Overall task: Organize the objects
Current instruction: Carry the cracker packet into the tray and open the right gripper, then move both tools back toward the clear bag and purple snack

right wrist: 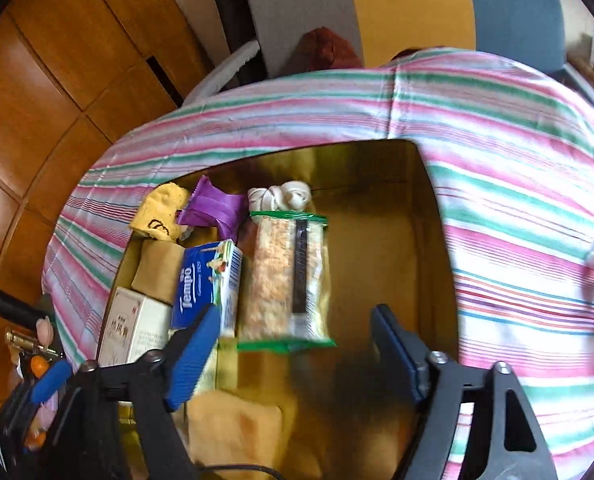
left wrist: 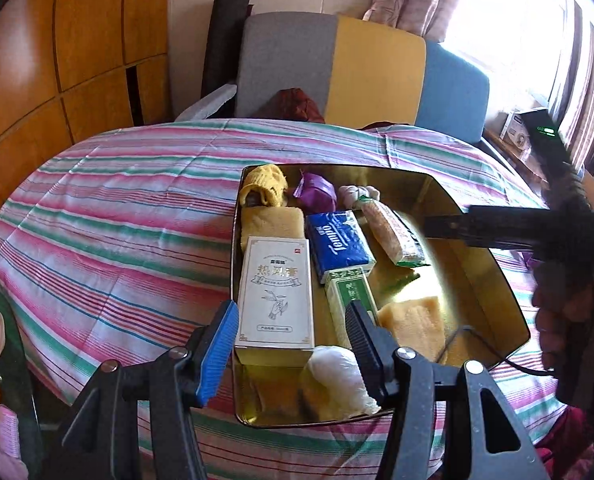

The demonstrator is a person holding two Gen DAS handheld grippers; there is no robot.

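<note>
- Gold tray [left wrist: 497, 280] sitting on striped cloth [left wrist: 117, 220].
- Lying inside: white box [left wrist: 275, 292] at 9 o'clock, blue tissue pack [left wrist: 339, 246] at centre, snack bar [right wrist: 287, 276] beside it toward 3 o'clock.
- Left gripper [left wrist: 293, 344] hovering half open, gripping nothing.
- Right gripper [right wrist: 293, 352] gaping wide above snack bar, holding nothing.
</note>
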